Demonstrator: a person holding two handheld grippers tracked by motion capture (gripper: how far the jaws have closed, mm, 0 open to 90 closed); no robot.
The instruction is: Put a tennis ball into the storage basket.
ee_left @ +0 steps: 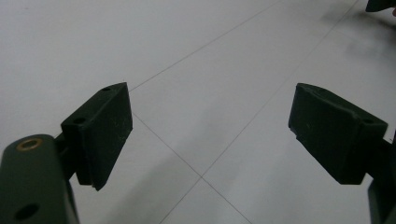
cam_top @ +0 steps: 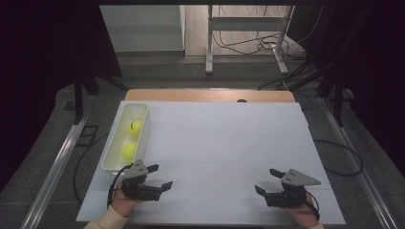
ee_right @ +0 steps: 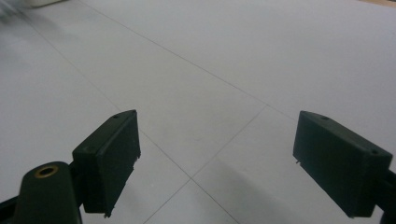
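Two yellow-green balls sit inside the white bin [cam_top: 143,114]: the near ball [cam_top: 128,150] lies toward the bin's near end, the far ball [cam_top: 136,126] just beyond it, toward the bin's middle. The bin stands lengthwise on the left part of the white surface [cam_top: 229,138].

Just beyond the bin's near end, the left hand-held gripper [cam_top: 160,176] rests low over the surface with its jaws spread wide and nothing between them; the left gripper view has only bare white board between the pads [ee_left: 100,133]. Well to the right of the bin, the right hand-held gripper [cam_top: 267,180] also hangs low with its jaws apart and empty, facing inward toward the left one.

Judging from this layout, the step in hand is probably a reach for the near ball by the left hand-held gripper. To do it well, lift the tool above the bin's rim first, turn it so the jaws point down into the bin, and straddle the ball across its widest part before closing. Closing off-centre would likely squirt the ball against the wall or its neighbour.
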